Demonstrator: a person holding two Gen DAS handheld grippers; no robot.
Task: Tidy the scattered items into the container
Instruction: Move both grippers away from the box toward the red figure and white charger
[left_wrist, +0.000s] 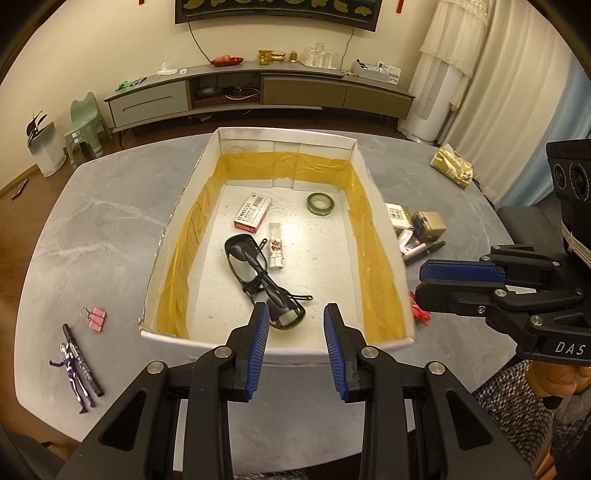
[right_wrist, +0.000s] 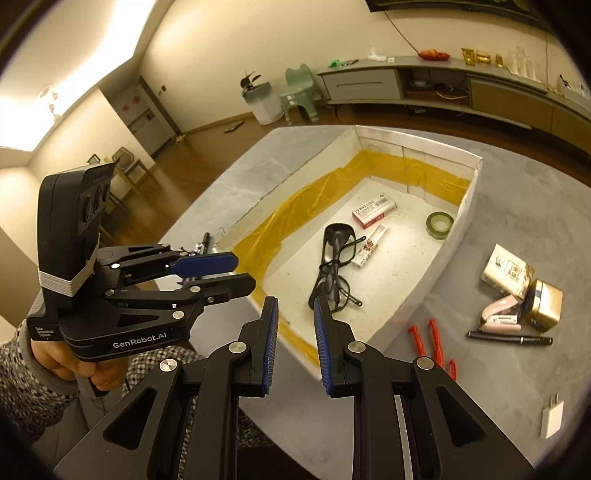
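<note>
Left to right: toy figure, marker and clips lie on the table; your left gripper and right gripper, jaws released and empty, hover at the box holding glasses. Between picks; next, reach for a stray item.

The glasses are partly covered by the left gripper's finger at lower centre. The box wall hides part of the red cord and the stapler (right side). Print on the red packet is too small to read. The television is cropped at the top edge.
</note>
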